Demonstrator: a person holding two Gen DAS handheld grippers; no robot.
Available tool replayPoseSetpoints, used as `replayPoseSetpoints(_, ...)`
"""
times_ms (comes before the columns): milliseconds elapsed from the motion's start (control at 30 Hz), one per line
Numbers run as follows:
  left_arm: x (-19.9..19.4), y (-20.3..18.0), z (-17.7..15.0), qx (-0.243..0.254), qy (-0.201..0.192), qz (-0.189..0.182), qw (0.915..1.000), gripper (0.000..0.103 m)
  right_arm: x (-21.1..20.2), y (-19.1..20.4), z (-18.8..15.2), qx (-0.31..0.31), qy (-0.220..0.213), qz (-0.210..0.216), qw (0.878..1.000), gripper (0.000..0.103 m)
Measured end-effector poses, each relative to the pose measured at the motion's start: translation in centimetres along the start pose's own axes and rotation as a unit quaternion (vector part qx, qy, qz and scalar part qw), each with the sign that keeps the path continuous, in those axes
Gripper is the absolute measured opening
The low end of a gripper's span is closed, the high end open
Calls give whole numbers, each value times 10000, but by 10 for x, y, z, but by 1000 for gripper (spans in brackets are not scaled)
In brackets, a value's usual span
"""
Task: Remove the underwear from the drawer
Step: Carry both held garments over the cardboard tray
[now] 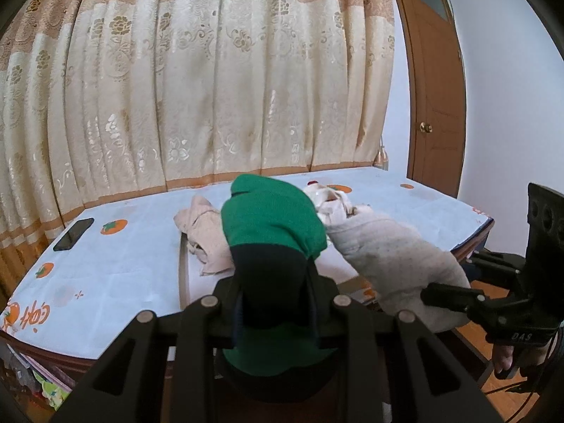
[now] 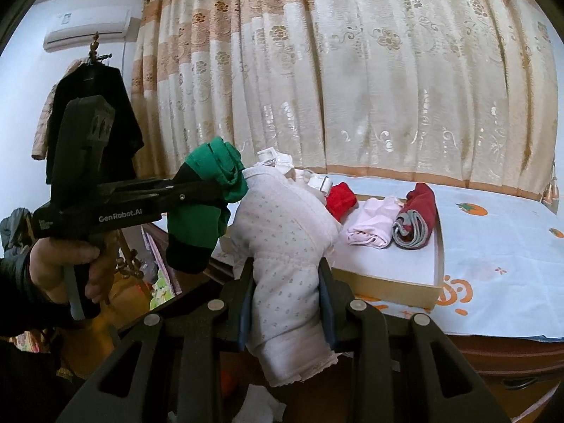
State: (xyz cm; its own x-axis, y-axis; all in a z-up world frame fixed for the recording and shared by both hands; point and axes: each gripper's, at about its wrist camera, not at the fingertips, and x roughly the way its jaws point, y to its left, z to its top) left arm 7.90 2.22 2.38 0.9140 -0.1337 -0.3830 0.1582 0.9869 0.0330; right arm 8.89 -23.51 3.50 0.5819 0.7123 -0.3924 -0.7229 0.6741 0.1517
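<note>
Green underwear (image 1: pixel 275 218) clamped in left tool (image 2: pixel 197 190) marked "GenRobot.AI"; right tool (image 2: pixel 287 282) clamps dotted pink underwear (image 2: pixel 285 243).

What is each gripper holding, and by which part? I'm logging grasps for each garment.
The left gripper clamps a rolled green-and-black garment around its black middle band. The right gripper clamps a rolled pale dotted garment around its lower middle.

Black left gripper (image 2: pixel 225 190), white "GenRobot.AI" lettering, silver pivot screws, dark sleeve (image 2: pixel 14 282)
</note>
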Motion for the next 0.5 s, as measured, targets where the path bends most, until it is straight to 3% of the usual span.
replayPoseSetpoints(500,22,-1,16,71,47,15,10000,26,9,-22,11,361,30,-130,9993,34)
